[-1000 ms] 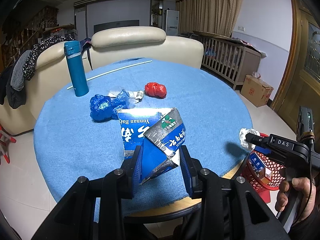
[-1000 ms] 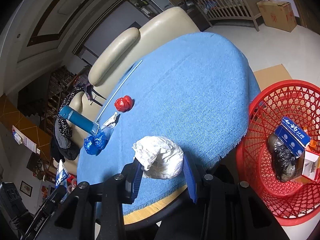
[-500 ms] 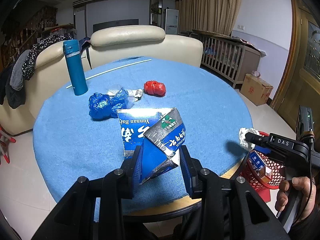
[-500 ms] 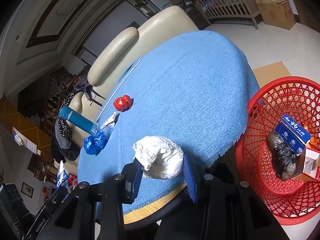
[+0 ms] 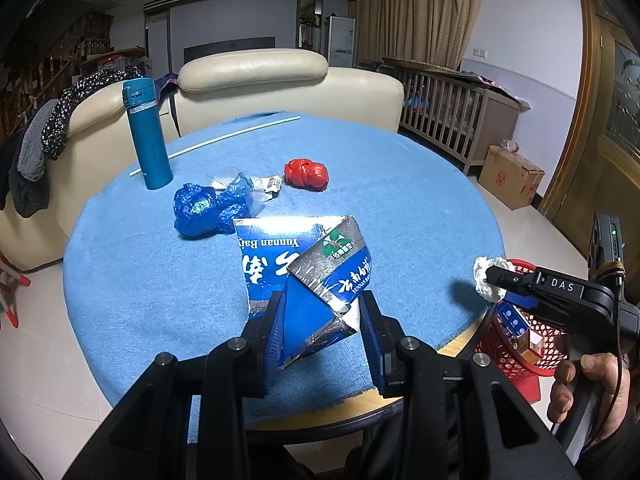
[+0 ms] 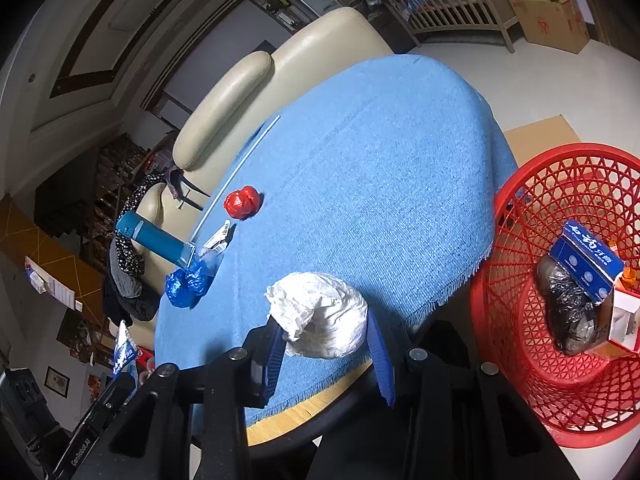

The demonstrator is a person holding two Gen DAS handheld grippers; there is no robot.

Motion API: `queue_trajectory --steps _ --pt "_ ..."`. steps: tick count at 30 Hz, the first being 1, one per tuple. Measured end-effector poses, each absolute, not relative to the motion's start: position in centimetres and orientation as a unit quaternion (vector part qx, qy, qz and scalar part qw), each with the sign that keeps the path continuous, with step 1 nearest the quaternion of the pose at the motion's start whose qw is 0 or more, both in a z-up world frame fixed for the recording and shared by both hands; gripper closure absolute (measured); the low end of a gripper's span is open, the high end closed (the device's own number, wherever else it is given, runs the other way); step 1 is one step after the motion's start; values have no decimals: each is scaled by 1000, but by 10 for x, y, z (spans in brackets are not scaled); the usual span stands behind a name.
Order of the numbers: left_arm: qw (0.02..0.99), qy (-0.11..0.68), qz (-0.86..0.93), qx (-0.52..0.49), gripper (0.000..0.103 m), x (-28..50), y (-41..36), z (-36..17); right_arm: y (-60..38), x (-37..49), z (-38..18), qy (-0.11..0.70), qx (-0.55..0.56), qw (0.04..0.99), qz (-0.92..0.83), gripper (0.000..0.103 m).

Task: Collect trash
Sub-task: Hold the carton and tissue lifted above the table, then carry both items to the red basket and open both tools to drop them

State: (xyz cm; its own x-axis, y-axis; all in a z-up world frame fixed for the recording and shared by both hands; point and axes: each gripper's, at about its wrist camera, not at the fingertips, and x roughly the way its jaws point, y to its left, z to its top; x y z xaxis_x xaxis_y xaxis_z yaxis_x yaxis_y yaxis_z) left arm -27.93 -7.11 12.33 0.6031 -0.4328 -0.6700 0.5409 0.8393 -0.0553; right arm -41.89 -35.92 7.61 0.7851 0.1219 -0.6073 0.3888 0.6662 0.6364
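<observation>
My left gripper (image 5: 322,328) is shut on a crumpled blue and silver carton (image 5: 304,272), held above the near part of the round table with its blue cloth (image 5: 400,216). My right gripper (image 6: 326,346) is shut on a white crumpled paper wad (image 6: 320,314), held over the table's near edge; the same wad (image 5: 486,276) shows at the right in the left wrist view. A red mesh basket (image 6: 560,400) stands on the floor to the right of the table. It holds a blue box (image 6: 586,258) and a black bag (image 6: 568,312).
On the table lie a red wad (image 5: 306,174), blue crumpled bags (image 5: 208,208), a small wrapper (image 5: 272,184), a white rod (image 5: 216,142) and an upright teal flask (image 5: 146,132). Cream sofas (image 5: 256,80) stand behind. A cardboard box (image 5: 510,176) sits on the floor at the right.
</observation>
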Motion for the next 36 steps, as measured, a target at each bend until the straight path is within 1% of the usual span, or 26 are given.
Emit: queue_trajectory --steps 12,19,30,36 --pt "893 349 -275 77 65 -280 -72 123 -361 -421 77 311 402 857 -86 61" --pt "889 347 -286 84 65 -279 -81 125 -385 -440 76 298 401 857 -125 62" --pt "858 332 -368 135 65 -294 -160 134 -460 -508 70 268 411 837 -244 61" --pt "824 327 -430 171 65 -315 -223 133 -490 -537 48 285 429 810 -280 56"
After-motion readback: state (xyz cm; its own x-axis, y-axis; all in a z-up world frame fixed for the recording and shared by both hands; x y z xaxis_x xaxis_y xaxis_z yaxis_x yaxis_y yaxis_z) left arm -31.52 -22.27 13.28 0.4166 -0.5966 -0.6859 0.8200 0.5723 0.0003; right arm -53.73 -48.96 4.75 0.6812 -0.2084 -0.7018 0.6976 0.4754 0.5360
